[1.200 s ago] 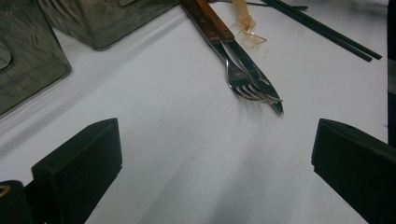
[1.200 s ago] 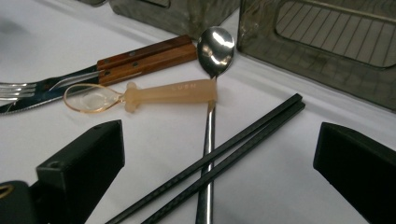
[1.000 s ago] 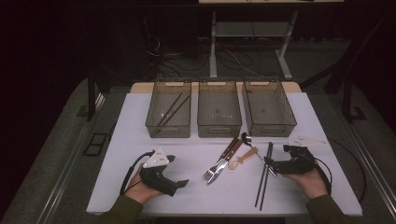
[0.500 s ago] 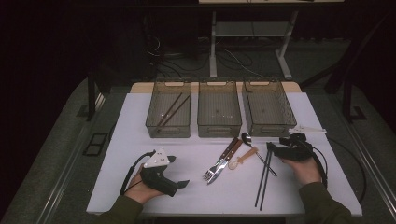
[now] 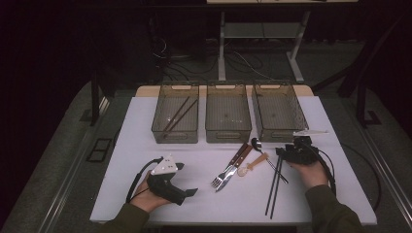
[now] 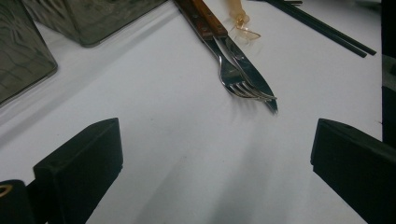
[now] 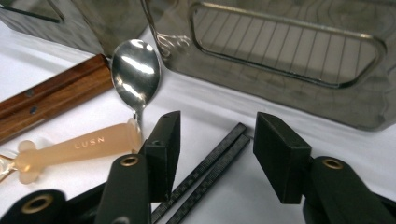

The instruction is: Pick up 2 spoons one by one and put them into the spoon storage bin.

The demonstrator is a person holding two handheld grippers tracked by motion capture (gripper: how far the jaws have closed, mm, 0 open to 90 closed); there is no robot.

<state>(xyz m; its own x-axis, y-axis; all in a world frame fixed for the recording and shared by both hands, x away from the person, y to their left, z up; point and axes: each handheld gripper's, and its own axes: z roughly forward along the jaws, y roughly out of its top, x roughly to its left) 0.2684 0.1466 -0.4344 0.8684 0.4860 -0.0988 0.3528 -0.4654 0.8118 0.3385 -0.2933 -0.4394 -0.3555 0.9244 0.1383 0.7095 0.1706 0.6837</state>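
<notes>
My right gripper (image 5: 281, 151) sits at the far end of the black chopsticks (image 5: 273, 187), low over the white table (image 5: 145, 131). In the right gripper view its jaws have just been closing and now stand on either side of the chopsticks (image 7: 205, 175), with a gap left on each side, so nothing is grasped yet. The pair lies side by side on the table, running from the jaws toward my near edge, right of the other cutlery.

Just left of that gripper lies a spoon (image 7: 135, 77) with a pale amber handle (image 7: 79, 149), its bowl toward the bins. Further left a fork (image 6: 229, 74) and a knife (image 6: 247, 70) with wooden handles lie touching, tips toward me.

My left gripper (image 5: 190, 193) rests on the table at the near left, well apart from the cutlery, jaws spread wide with only bare table between them.

Three clear bins stand in a row at the far side. The left bin (image 5: 176, 135) holds brown chopsticks (image 5: 177, 115). The right bin (image 5: 279, 132) stands just beyond my right gripper.
</notes>
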